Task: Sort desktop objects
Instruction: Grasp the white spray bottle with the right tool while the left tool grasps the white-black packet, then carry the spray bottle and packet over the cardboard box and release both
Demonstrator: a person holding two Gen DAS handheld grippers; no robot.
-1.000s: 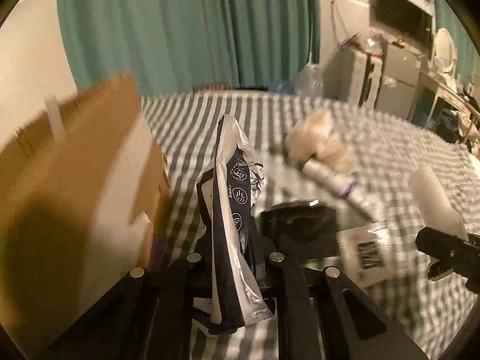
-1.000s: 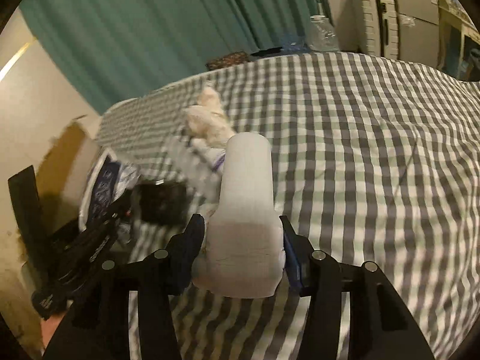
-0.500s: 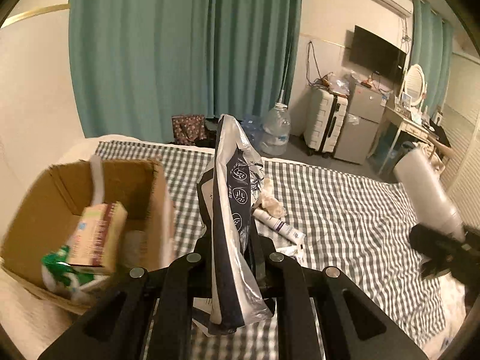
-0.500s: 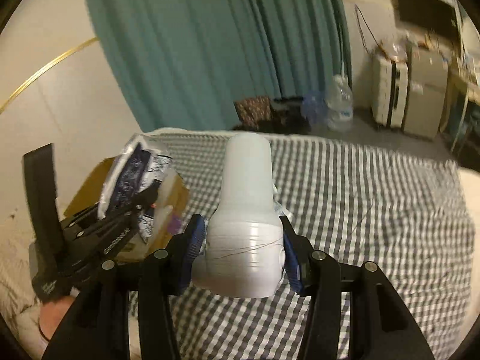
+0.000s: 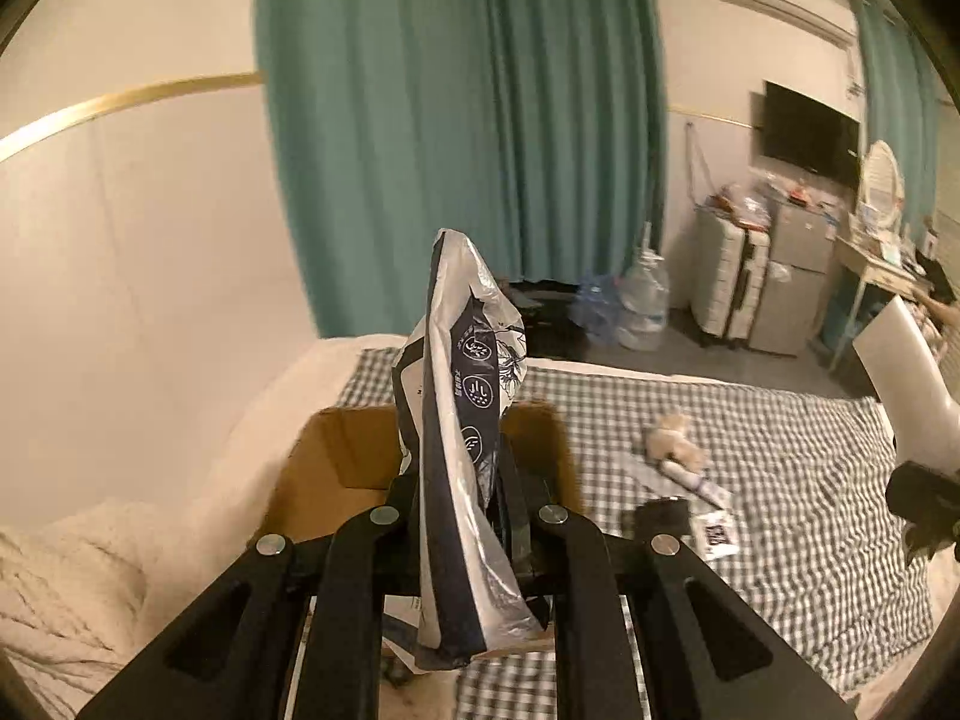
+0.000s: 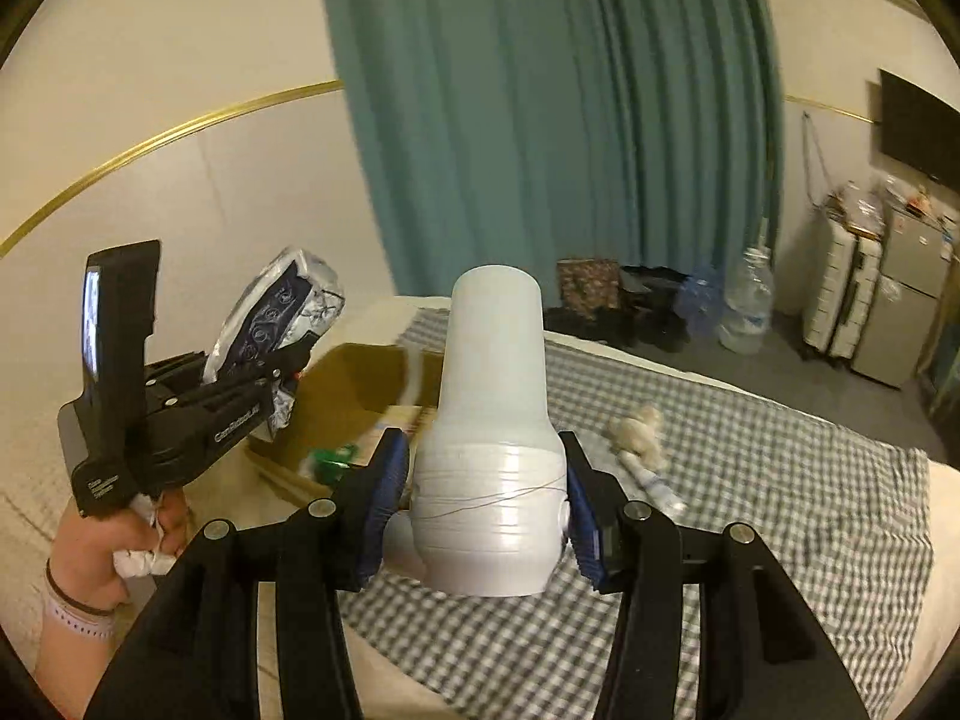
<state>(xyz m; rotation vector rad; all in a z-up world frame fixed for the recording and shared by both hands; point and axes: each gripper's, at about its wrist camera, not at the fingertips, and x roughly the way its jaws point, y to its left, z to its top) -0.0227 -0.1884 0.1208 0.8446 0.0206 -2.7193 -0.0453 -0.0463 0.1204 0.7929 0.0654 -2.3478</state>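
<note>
Left gripper (image 5: 462, 516): your jaws stay clenched on the foil packet (image 5: 462, 396), which now hangs above the cardboard box (image 5: 336, 456), no longer low beside it.
Box: sits at the bed's (image 6: 780, 480) left edge, now below both loads.
Right gripper (image 6: 480, 492): your jaws grip the white bottle (image 6: 492, 420), lifted clear of the bed.
Meaning: both items look ready to drop in.
Left behind: tube (image 5: 690, 477) and small bits on the checked cover.

Teal curtains (image 5: 468, 120) hang beside cream walls (image 5: 150, 228) under warm light.
</note>
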